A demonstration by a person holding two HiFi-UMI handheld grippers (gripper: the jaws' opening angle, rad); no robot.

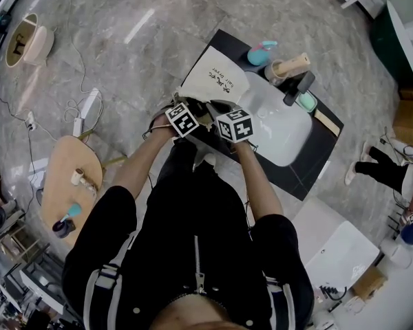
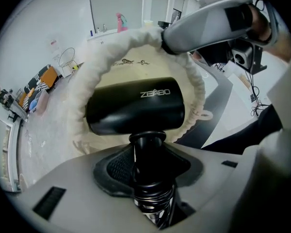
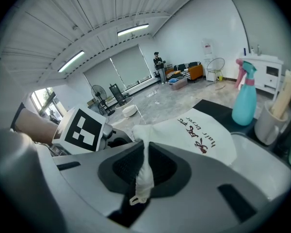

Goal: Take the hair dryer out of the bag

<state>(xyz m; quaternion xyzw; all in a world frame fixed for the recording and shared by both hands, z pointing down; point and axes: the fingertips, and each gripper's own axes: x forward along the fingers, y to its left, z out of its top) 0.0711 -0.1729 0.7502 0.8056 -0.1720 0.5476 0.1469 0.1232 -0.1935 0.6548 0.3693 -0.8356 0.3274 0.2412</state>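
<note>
The black plastic hair dryer [image 2: 136, 106] sits at the mouth of the cream cloth drawstring bag [image 3: 199, 132]. Its barrel lies crosswise, framed by the bag's gathered rim, and its handle points out of the bag. The left gripper [image 2: 148, 152] is clamped round that handle, jaws partway apart with the handle filling the gap. Pale lettering marks the barrel's side. At the bag's mouth the right gripper [image 3: 141, 154] is nearly closed, pinching a fold of the rim. The bag lies on a dark desk [image 1: 304, 179], with a teal spray bottle [image 3: 245, 101] beyond it. In the head view the marker cubes hide the dryer.
</note>
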